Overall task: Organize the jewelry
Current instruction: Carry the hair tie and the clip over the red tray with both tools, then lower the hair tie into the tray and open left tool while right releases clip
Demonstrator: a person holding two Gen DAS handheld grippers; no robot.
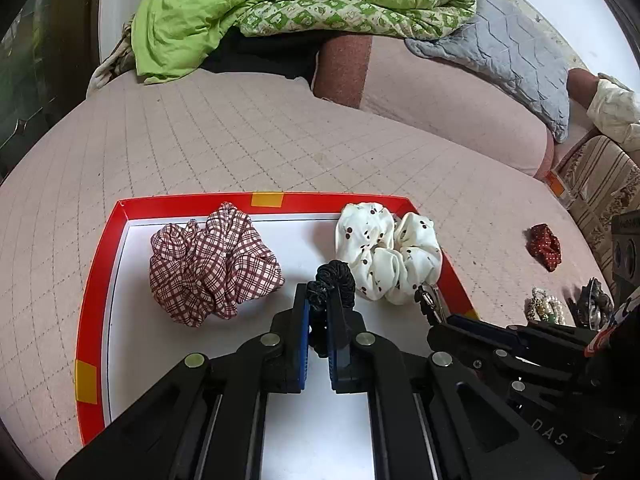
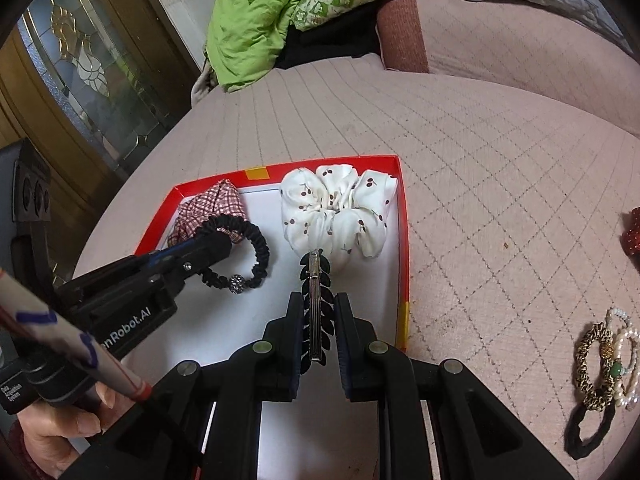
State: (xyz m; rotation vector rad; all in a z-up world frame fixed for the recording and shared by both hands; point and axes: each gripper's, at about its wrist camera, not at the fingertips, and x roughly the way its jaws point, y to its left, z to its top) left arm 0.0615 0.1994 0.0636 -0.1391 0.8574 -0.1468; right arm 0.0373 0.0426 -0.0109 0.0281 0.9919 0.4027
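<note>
Your two wrist fisheyes both look steeply down from close above the shallow red-rimmed white cardboard tray [image 1: 100, 280] [image 2: 403, 240]. You see that tray in both views, lower centre, on the pink quilted bedcover [image 1: 240, 140] [image 2: 500, 200], with the crumpled green blanket [image 1: 240, 12] [image 2: 256, 20] along each top edge.

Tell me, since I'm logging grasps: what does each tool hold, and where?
Left tool: black hair tie, pinched at one side of its loop. Right tool: black leaf clip, gripped across its rear half.

bare white tray floor [image 2: 276, 280] between two scrunchies, red rim [image 2: 403, 248] bounding right side
</note>
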